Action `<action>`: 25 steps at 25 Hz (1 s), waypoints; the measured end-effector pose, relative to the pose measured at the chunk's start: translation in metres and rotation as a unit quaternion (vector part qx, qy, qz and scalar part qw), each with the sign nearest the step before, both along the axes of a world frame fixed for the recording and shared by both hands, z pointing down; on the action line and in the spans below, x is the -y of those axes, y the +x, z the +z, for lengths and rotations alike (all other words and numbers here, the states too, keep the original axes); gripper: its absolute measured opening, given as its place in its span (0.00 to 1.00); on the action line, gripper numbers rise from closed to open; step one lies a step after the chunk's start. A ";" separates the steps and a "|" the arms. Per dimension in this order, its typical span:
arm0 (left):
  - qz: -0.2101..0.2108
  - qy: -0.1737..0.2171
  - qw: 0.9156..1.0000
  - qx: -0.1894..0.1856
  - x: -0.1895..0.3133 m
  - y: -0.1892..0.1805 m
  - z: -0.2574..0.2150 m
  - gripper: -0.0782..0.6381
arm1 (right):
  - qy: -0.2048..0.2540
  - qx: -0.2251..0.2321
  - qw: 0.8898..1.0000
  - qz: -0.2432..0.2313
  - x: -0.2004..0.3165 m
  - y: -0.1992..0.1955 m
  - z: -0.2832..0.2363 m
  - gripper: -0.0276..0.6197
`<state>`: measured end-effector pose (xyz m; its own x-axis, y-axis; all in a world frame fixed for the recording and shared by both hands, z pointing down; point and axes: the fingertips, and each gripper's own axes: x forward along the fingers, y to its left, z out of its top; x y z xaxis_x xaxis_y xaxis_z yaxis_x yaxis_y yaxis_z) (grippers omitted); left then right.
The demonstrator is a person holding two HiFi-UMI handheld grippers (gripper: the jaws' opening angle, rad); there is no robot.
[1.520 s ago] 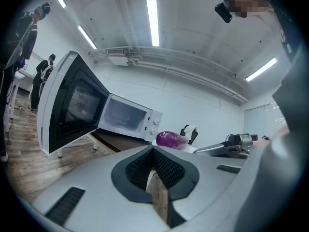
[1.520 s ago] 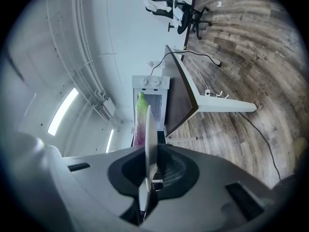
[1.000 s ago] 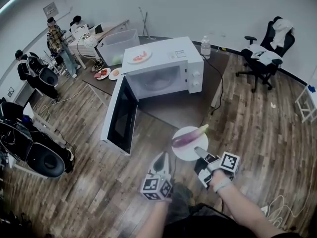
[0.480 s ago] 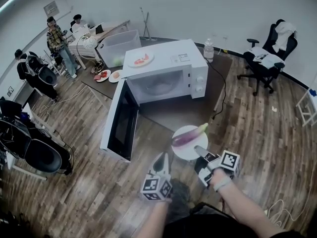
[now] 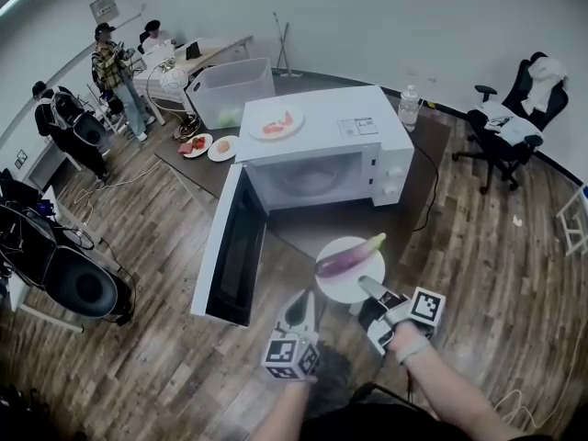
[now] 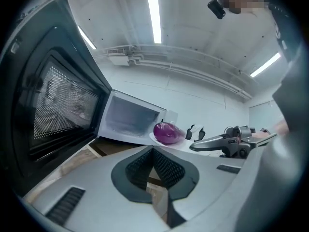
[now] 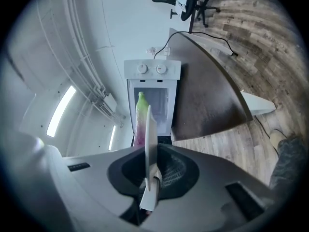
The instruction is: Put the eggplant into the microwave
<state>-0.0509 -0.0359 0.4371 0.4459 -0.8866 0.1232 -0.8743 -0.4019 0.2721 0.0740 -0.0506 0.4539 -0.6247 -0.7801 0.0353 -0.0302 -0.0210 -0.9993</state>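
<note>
On my far left the microwave door [image 5: 225, 246] hangs wide open, swung out from the white microwave [image 5: 326, 113] that sits on the dark bench [image 5: 308, 226]. Next comes my left gripper [image 5: 300, 299], low in front of the door, its jaws pinched together with nothing between them. To its right the eggplant [image 5: 349, 255] lies across a white plate [image 5: 335, 288], green stem end pointing up and right, in front of the open cavity and not inside it. My right gripper [image 5: 366, 285] has its jaws clamped on the plate's near rim, carrying plate and eggplant clear of the bench.
</note>
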 end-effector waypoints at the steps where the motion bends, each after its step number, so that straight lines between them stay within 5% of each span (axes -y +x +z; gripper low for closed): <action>1: 0.001 -0.001 1.000 0.001 0.006 -0.001 0.001 0.11 | 0.002 0.001 1.000 -0.002 0.006 -0.002 -0.001 0.08; 11: 0.027 -0.012 1.000 0.008 0.054 -0.008 0.009 0.11 | -0.005 -0.006 1.000 0.003 0.060 -0.014 0.009 0.08; 17: 0.041 0.016 0.998 0.048 0.083 -0.007 0.004 0.11 | 0.006 -0.012 1.000 0.002 0.093 -0.025 0.011 0.08; 25: 0.007 0.017 1.000 0.016 0.121 -0.033 0.001 0.11 | 0.019 0.001 1.000 -0.002 0.133 -0.034 0.007 0.08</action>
